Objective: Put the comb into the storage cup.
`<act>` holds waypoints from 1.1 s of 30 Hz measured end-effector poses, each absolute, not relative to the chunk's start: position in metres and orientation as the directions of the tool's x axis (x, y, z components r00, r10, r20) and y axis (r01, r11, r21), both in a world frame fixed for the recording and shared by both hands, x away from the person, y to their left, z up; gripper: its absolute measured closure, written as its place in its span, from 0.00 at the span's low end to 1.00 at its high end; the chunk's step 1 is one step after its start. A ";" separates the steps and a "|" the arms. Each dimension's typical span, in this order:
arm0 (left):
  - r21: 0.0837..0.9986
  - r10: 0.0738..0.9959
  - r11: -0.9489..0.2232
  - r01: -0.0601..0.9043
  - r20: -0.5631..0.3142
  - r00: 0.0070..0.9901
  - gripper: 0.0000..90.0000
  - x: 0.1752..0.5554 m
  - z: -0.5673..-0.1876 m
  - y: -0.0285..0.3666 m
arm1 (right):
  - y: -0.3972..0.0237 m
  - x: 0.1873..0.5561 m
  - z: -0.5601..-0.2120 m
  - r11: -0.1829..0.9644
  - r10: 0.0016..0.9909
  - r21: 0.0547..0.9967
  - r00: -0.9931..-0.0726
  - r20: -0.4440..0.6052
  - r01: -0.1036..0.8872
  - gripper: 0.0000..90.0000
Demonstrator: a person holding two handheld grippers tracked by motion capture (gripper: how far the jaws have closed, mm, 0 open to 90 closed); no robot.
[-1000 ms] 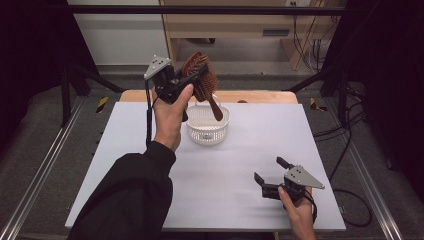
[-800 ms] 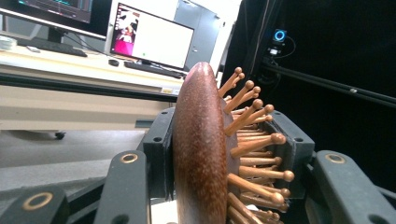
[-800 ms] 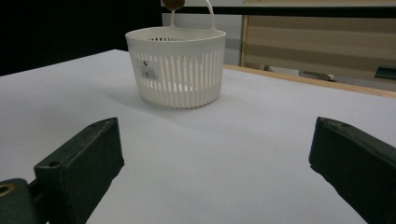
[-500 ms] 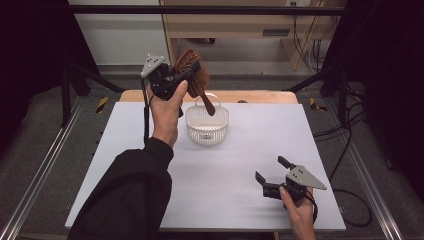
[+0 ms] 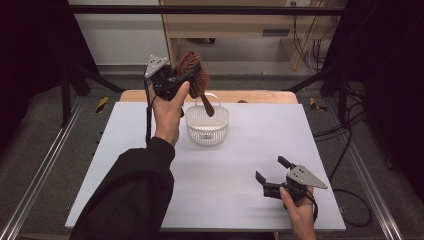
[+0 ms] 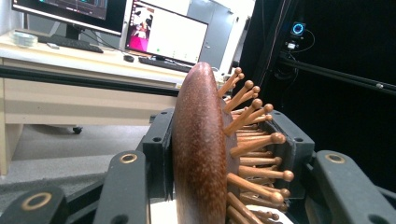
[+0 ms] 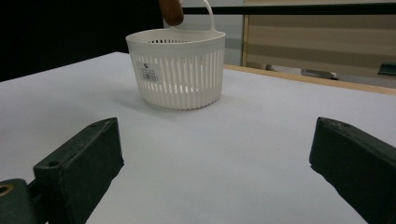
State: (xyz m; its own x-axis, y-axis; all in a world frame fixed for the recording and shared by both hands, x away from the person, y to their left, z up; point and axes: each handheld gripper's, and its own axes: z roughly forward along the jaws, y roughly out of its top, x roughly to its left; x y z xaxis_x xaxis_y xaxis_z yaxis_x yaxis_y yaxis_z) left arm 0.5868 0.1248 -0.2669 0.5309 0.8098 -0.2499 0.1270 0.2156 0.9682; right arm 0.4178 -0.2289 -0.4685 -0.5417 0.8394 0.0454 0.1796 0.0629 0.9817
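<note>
Brown wooden paddle hairbrush (image 5: 195, 75) with knobbed pegs, upper centre of frame, pinched by its head in left gripper (image 5: 172, 82) above white slatted plastic basket (image 5: 207, 125); lower handle-first inside rim before releasing; right gripper (image 5: 272, 175) spread, idle lower right.

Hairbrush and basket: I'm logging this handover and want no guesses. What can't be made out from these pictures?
- Hairbrush handle: left gripper view, cut off by the bottom edge.
- White basket inside: high view, far side hidden behind the handle end; right gripper view sees its slatted wall from outside.
- Basket label print: right gripper view, too small to read.
- Left tool pads: high view, hidden by hand and brush head.
</note>
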 end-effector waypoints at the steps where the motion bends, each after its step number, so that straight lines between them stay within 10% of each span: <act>1: 0.968 0.810 0.217 0.129 -0.252 0.529 0.55 0.588 -0.268 0.124 | -0.229 0.418 -0.469 0.064 0.839 0.982 -0.543 0.044 0.179 0.03; 33: 0.968 0.815 0.178 0.176 -0.245 0.525 0.55 0.603 -0.287 0.106 | -0.229 0.419 -0.469 0.071 0.840 0.981 -0.541 0.039 0.182 0.03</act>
